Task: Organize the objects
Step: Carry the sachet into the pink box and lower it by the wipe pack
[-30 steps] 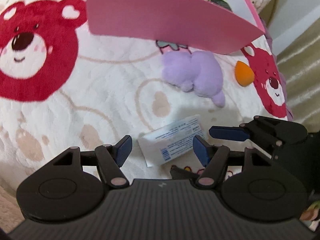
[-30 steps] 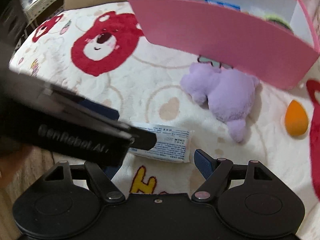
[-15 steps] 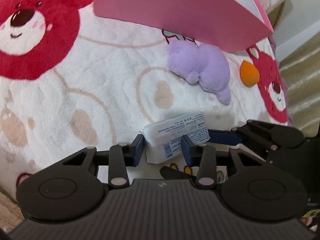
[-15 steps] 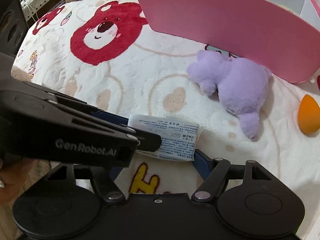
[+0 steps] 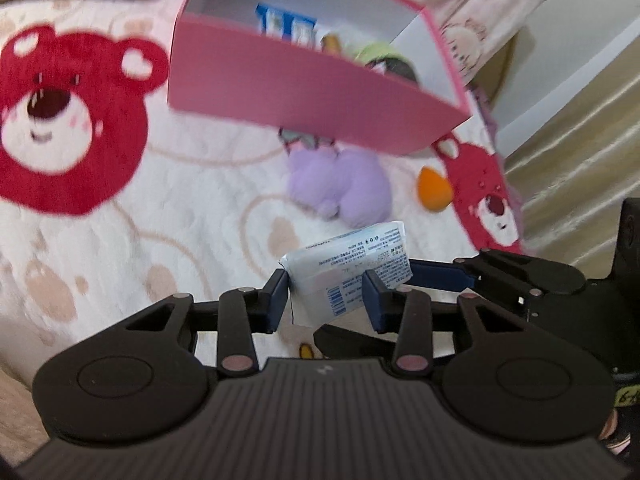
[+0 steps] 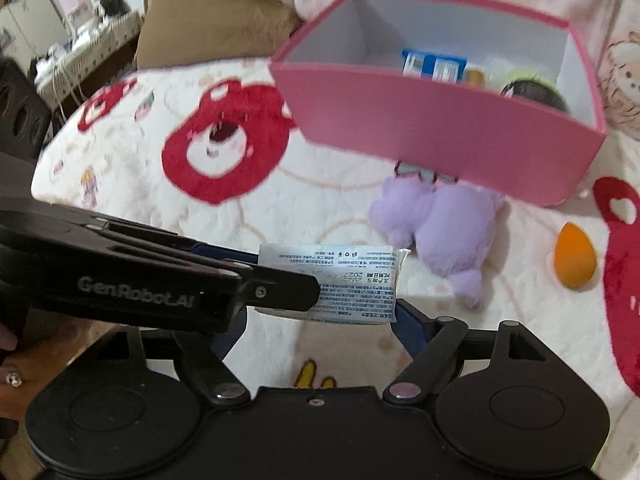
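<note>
The white tissue packet (image 5: 347, 270) is clamped between the blue pads of the left tongs (image 5: 325, 295) and is held clear of the bear-print blanket (image 5: 160, 208). The right tongs (image 6: 320, 320) are spread wide and bracket the packet's ends; whether their pads press on it cannot be told, and their spread has just widened. The pink box (image 6: 440, 136) stands beyond, with the purple plush toy (image 6: 444, 224) and orange sponge (image 6: 576, 258) before it.
</note>
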Available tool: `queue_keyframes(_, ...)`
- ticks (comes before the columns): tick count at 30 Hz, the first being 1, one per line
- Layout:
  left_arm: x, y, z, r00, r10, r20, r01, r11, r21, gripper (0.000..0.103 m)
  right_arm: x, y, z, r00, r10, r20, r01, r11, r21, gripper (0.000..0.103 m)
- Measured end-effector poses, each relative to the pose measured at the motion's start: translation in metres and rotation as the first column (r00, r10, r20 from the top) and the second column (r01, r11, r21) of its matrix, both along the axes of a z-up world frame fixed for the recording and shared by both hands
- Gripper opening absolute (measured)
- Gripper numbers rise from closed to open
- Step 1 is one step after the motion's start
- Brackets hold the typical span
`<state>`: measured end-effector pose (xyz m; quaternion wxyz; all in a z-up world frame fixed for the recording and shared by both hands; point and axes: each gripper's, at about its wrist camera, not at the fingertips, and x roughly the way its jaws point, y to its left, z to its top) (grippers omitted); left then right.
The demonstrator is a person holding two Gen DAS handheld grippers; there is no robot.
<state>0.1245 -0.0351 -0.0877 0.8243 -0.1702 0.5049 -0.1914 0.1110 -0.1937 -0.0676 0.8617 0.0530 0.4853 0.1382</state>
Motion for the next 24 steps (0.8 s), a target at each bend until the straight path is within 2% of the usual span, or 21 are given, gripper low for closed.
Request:
queue_keyframes(1,0.000,0.001,0.006,1.000,0.000,0.018,0.000,1.000,0.002,0.039,-0.002,0.000,0.004,1.000,-0.006,0.021,0.005,1.000,0.008,0.082)
queue_keyframes(5,-0.001,0.005,0.034,0.994,-0.001,0.109,-0.004,0.999,0.051,0.039,-0.006,0.001,0.027,0.993,-0.008,0.114,0.007,1.000,0.011,0.065)
queue_keyframes(9,0.006,0.012,0.066,0.986,0.002,0.169,-0.013,0.998,0.063,0.039,0.001,0.002,0.051,0.985,-0.006,0.170,0.004,1.000,0.013,0.055)
queue_keyframes(13,0.020,0.014,0.102,0.970,-0.009,0.243,-0.022,0.992,0.123,0.039,0.012,0.006,0.075,0.978,-0.005,0.210,0.000,1.000,0.023,0.051)
queue_keyframes(19,0.062,0.017,0.136,0.971,-0.014,0.238,-0.028,0.985,0.170,0.039,0.050,0.000,0.104,0.976,-0.044,0.213,0.028,0.997,0.078,0.051)
queue_keyframes(24,0.111,0.012,0.137,0.977,-0.005,0.212,-0.033,0.984,0.174,0.039,0.099,-0.021,0.109,0.982,-0.111,0.152,0.089,0.985,0.145,0.051)
